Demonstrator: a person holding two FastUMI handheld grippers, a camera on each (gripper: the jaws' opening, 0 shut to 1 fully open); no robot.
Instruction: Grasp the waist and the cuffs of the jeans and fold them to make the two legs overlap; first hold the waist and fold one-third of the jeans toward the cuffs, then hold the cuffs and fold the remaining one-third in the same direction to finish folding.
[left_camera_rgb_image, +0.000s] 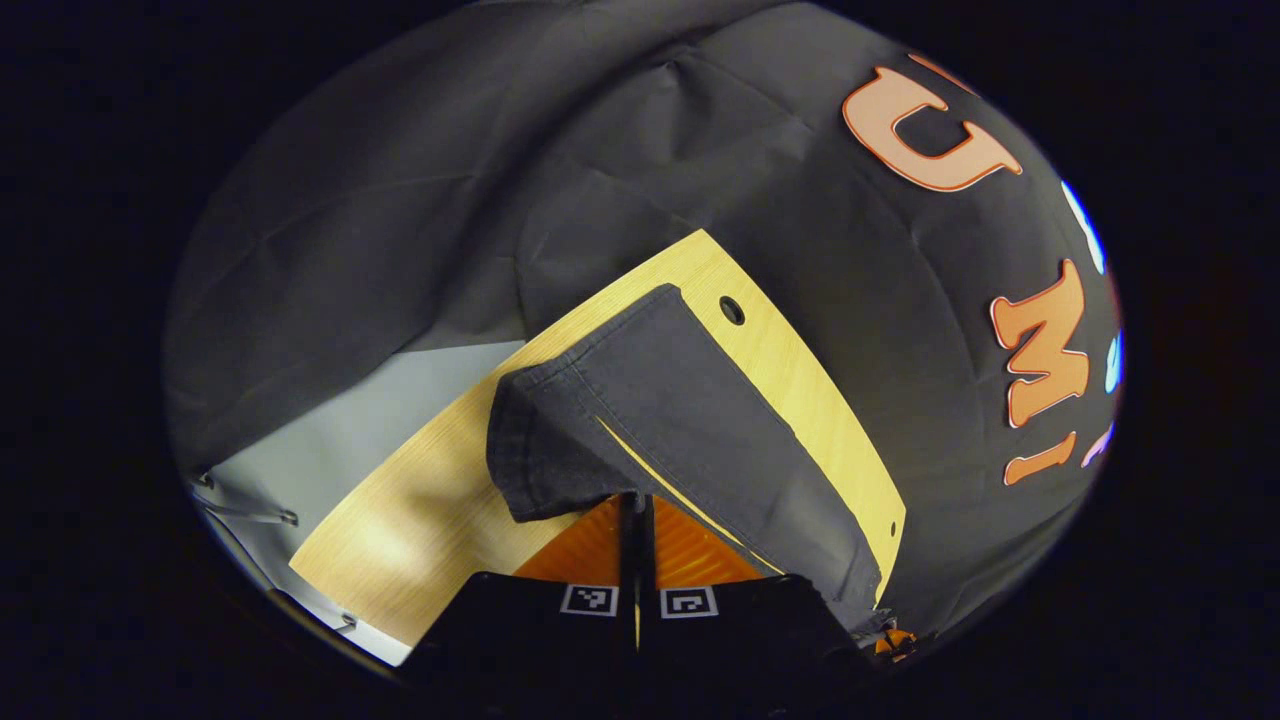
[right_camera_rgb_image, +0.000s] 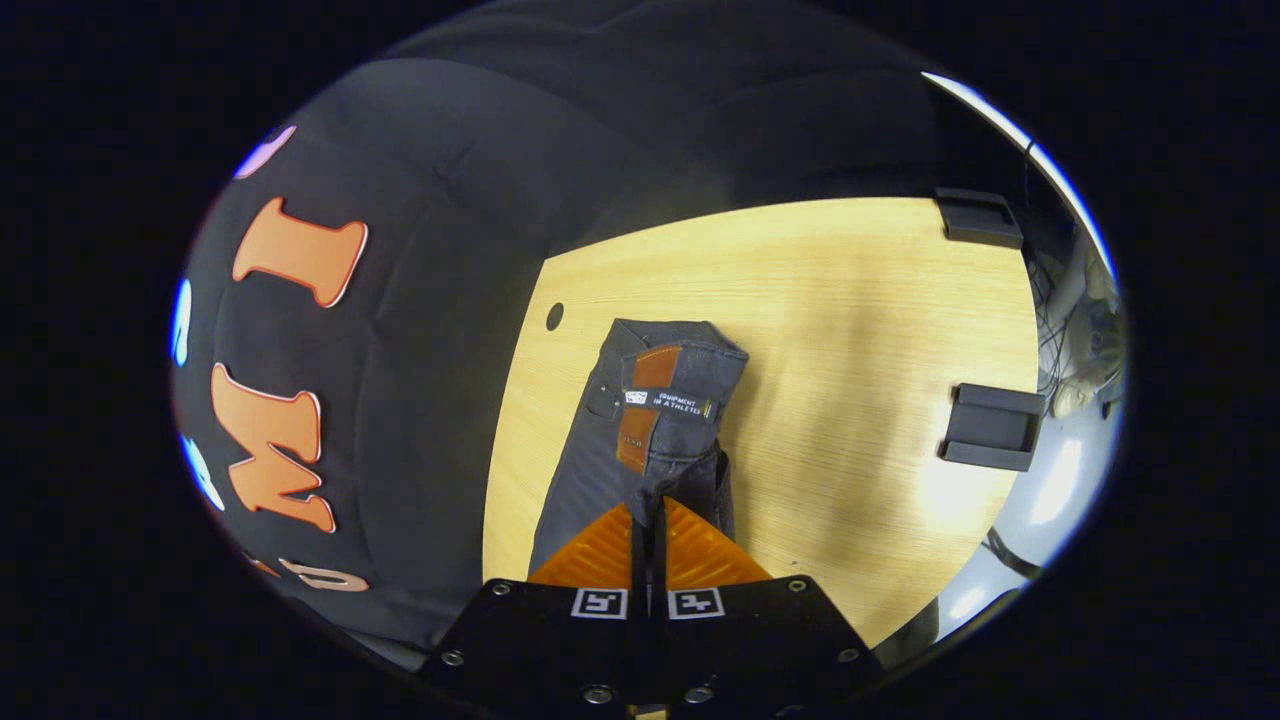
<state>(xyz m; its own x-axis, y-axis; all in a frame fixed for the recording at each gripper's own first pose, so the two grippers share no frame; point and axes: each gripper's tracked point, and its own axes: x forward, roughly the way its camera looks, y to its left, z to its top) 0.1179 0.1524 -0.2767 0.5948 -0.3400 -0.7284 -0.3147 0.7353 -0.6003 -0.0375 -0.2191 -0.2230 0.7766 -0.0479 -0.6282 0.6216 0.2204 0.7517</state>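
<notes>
Lying on a pale wooden table (right_camera_rgb_image: 850, 300), the dark grey jeans (right_camera_rgb_image: 600, 460) are stretching lengthwise near the table edge closest to the black cloth wall (left_camera_rgb_image: 400, 200).

In the left gripper view, the left gripper (left_camera_rgb_image: 636, 500) is sitting at the bottom centre with its two fingers pressed together on the hemmed cuffs (left_camera_rgb_image: 540, 450) of the jeans. The cuff end is curling up off the table where it is being pinched, and the legs (left_camera_rgb_image: 700, 420) are running away from it, one lying on the other, with a thin sliver of wood showing along their seam. A small round hole (left_camera_rgb_image: 732, 310) in the tabletop is sitting just beside the far end of the denim.

In the right gripper view, the right gripper (right_camera_rgb_image: 648, 510) is also clenched, its fingers closing on the waist (right_camera_rgb_image: 670, 400) of the jeans. The waistband is lifting and folding back toward the camera, showing a brown patch and a small label strip on it. The rest of the denim is lying flat on the table to the left of the grip. Two dark brackets (right_camera_rgb_image: 990, 425) are resting at the far right edge of the table, well apart from the jeans.
</notes>
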